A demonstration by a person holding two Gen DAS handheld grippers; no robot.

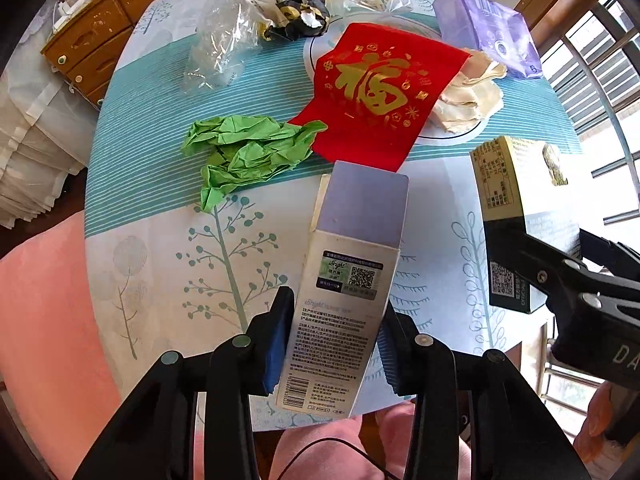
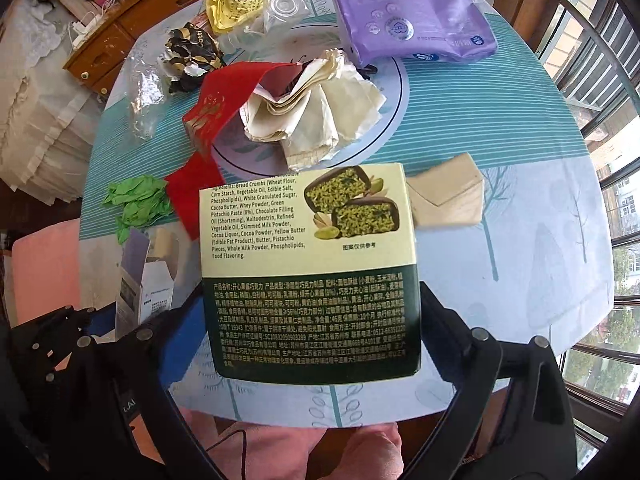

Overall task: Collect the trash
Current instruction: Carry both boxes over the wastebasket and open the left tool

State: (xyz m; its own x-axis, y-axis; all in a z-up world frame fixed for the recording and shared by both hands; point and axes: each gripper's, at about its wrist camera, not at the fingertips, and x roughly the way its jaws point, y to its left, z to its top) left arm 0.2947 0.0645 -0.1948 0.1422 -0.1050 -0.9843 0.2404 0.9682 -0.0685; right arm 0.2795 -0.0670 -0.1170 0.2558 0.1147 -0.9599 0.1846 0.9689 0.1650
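Note:
My left gripper (image 1: 334,320) points down over the table's near edge, shut on a slim white box (image 1: 352,280) with a QR label and an open lavender flap; its blue pads (image 1: 278,340) press both sides. The same box (image 2: 136,280) shows at lower left in the right wrist view. My right gripper (image 2: 312,304) is shut wide on a green and cream chocolate box (image 2: 312,272), held above the table; that box (image 1: 512,208) hangs at the right in the left wrist view.
On the round table (image 1: 160,200) lie crumpled green paper (image 1: 248,152), a red envelope (image 1: 376,92), cream paper (image 1: 468,96), a purple pack (image 1: 488,28), clear plastic (image 1: 220,52), a black-gold wrapper (image 1: 300,12) and a beige folded envelope (image 2: 448,196). A pink cushion (image 1: 44,320) sits at left.

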